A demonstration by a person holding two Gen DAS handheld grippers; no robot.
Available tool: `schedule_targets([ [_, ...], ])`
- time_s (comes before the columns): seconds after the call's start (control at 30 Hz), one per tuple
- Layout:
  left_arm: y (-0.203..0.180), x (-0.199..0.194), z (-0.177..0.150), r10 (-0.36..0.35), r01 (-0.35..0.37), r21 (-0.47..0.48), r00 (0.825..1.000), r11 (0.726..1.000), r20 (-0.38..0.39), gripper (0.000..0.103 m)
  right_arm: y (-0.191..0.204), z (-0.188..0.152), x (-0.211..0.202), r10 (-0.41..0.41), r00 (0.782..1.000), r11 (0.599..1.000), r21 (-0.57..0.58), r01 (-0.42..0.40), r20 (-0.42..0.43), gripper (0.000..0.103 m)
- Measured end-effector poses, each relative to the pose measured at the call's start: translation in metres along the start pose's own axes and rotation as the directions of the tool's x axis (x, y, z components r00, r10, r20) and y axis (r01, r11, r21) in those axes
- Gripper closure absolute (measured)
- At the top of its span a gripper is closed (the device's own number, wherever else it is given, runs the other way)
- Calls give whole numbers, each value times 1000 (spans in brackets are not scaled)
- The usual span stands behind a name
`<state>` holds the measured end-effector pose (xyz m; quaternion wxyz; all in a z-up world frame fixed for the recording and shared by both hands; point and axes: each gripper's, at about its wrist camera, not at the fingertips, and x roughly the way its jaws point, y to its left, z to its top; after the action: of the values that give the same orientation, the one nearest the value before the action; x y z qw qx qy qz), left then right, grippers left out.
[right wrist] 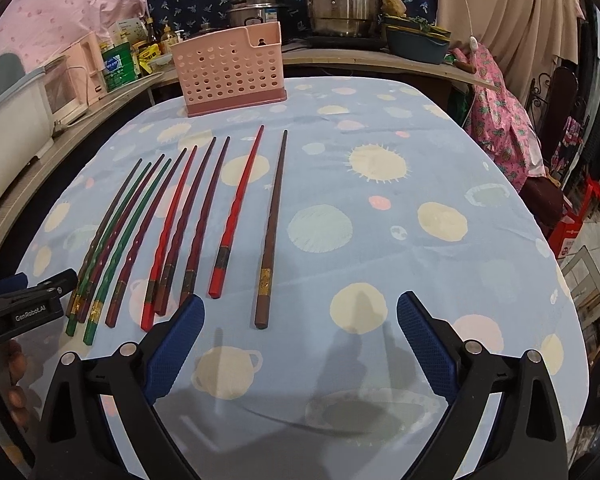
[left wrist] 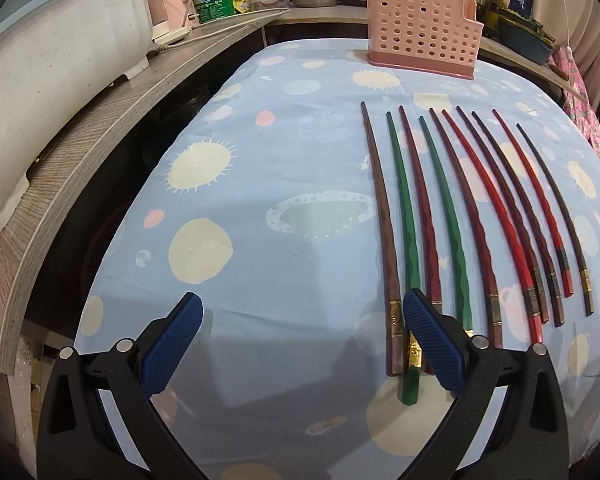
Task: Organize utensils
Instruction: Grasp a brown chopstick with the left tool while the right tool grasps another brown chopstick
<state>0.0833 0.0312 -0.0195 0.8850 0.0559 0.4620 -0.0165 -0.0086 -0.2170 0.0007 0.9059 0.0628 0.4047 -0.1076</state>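
tablecloth [left wrist: 260, 184]: chopsticks [left wrist: 440, 208] tips toward holder [left wrist: 420, 36]

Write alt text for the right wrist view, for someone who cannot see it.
Ten chopsticks in brown, green, dark red and bright red lie side by side on a blue spotted tablecloth, with an empty-handed, open right gripper hovering near their thick ends. A pink perforated holder stands at the table's far edge; the left gripper shows at left.

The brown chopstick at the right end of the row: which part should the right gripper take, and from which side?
Probably the thick butt end of the brown chopstick, just behind its gold band, from above with the open right gripper straddling it. It lies flat on the tablecloth, apart from the red chopstick, leaving room for both fingers.
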Motion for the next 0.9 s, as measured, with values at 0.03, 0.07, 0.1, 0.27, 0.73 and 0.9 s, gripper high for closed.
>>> schedule_targets([
  [0.03,0,2,0,1,-1,-1,1000,1000,-5,7,0,1,1,2,1000,1000,0,-2,0,10],
  [0.07,1,3,0,-2,2,-4,1000,1000,-6,7,1,1,1,3,1000,1000,-1,-3,1,10],
  [0.1,2,3,-1,-5,5,-7,1000,1000,-5,6,1,1,1,3,1000,1000,-2,-3,1,10],
  [0.27,6,3,-2,-7,7,-11,1000,1000,-3,6,2,2,5,0,1000,1000,-3,0,-2,10],
  [0.73,11,3,-9,-41,41,-28,999,999,-30,12,0,5,30,15,998,1000,1,-15,-54,48],
  [0.9,12,2,-10,-81,79,-55,996,995,-38,22,8,6,35,13,999,999,-29,-15,-47,60],
])
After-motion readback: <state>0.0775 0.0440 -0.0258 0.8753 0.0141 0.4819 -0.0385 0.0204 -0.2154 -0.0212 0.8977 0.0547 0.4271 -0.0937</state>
